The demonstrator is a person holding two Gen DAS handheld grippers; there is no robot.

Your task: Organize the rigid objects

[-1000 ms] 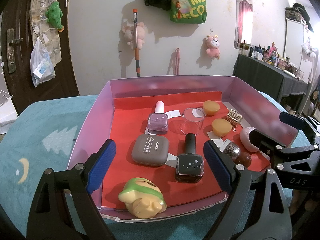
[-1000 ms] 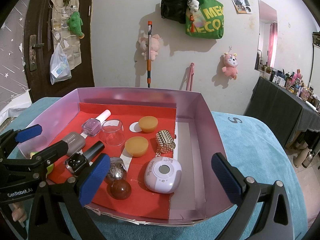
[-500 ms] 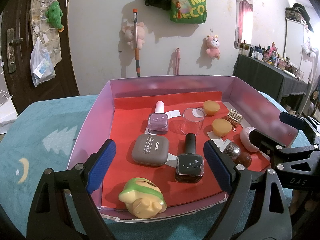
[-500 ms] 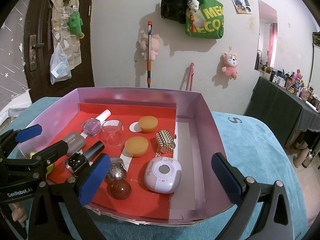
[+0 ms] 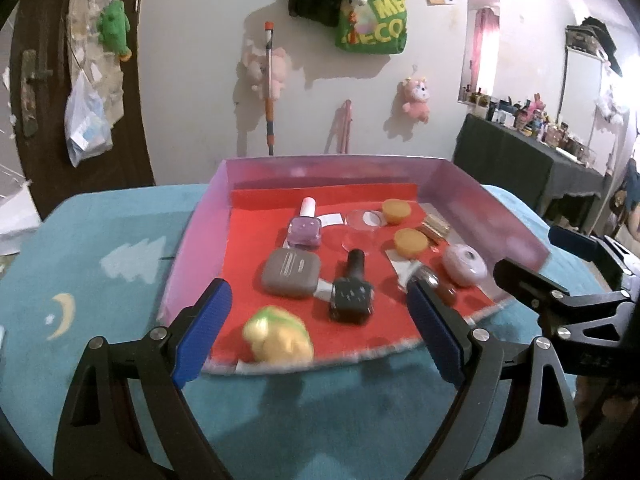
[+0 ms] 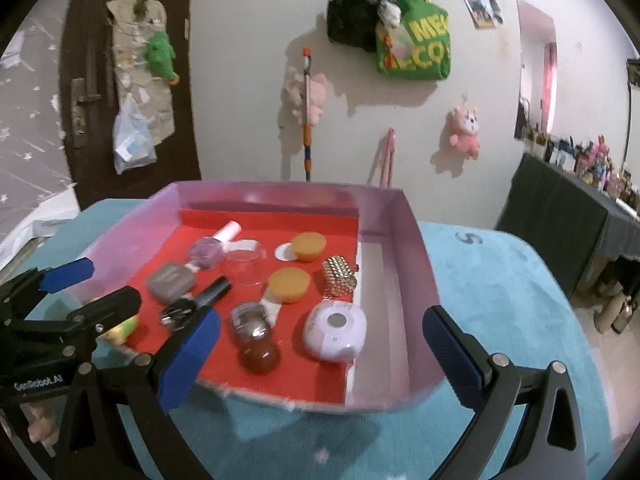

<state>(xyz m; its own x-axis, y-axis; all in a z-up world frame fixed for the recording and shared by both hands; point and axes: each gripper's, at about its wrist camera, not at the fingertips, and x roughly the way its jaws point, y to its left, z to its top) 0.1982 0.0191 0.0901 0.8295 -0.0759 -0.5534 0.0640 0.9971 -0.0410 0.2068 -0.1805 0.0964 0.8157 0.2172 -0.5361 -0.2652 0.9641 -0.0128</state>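
White wall behind carries a green bag (image 5: 370,20) and pink plush toys. Below it a teal blanket (image 5: 100,264) with a tree and moon print covers the surface, which may be a bed.

On the blanket sits a pink box (image 5: 192,240) lined with red paper (image 6: 304,372). Both grippers hang over the blanket at the box's near edge, the left gripper (image 5: 318,336) by the near left corner, the right gripper (image 6: 320,354) toward the right side. Each has its jaws spread wide with nothing between them.

Inside the box, a grey eyeshadow case (image 5: 291,273) lies left of centre, touching or just beside a black nail polish bottle (image 5: 352,294). A round lilac case (image 6: 334,336) rests near the right edge of the red paper. A yellow and green toy (image 5: 278,338) sits at the near edge. A lilac nail polish bottle (image 5: 305,226) lies toward the far edge, with a clear cup (image 5: 360,228) beside it. Two orange caps (image 6: 288,285) lie right of the cup, a gold bead roll (image 6: 339,278) beside them, and a brown ball (image 6: 259,356) near the front.
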